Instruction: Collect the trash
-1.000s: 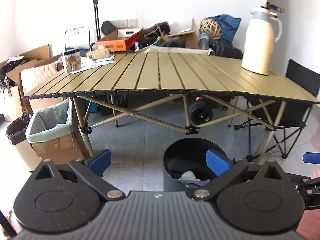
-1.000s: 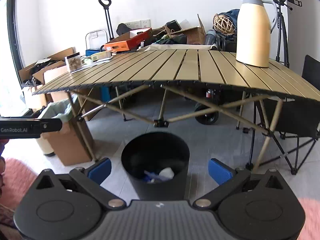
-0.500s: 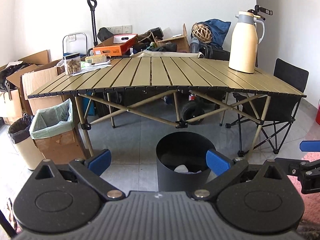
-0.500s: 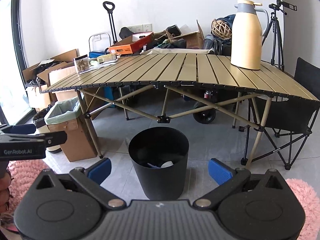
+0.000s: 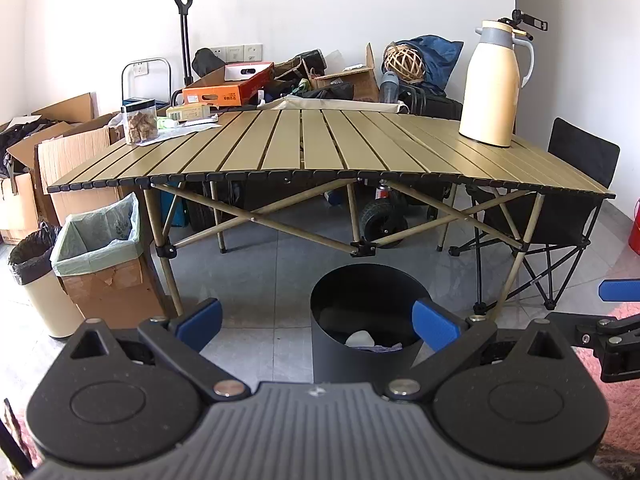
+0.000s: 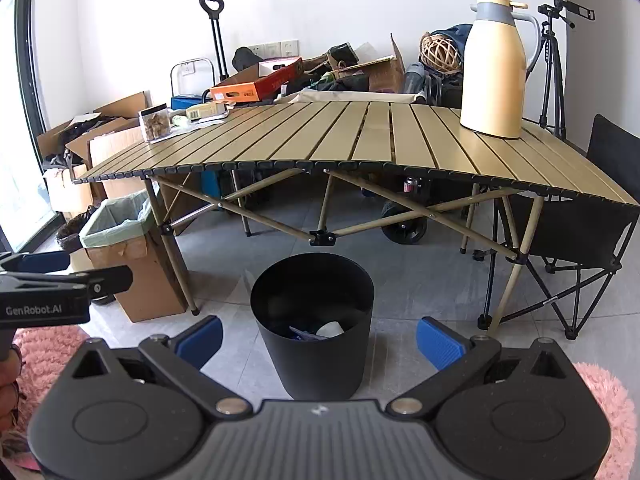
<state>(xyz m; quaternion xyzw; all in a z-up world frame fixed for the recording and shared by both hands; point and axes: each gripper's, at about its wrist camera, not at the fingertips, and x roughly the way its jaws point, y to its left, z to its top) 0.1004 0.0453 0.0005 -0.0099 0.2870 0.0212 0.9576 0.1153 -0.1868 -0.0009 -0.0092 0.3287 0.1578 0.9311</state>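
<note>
- Left gripper (image 5: 316,326) and right gripper (image 6: 318,340): blue ribbed pads spread wide, empty.
- Ahead of both: smooth black round bin (image 6: 314,320), crumpled scraps inside.
- Only the right view shows the tripod (image 6: 554,64).

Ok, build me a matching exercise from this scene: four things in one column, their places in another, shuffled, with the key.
Things:
1. cream thermos jug
2. black bin
3. clear snack jar
4. cardboard box with green liner

Places:
A. floor, beside the table's left leg
B. tabletop, right end
C. floor, in front of the table
D. tabletop, far left corner

Pairs: 1-B, 2-C, 3-D, 4-A
</note>
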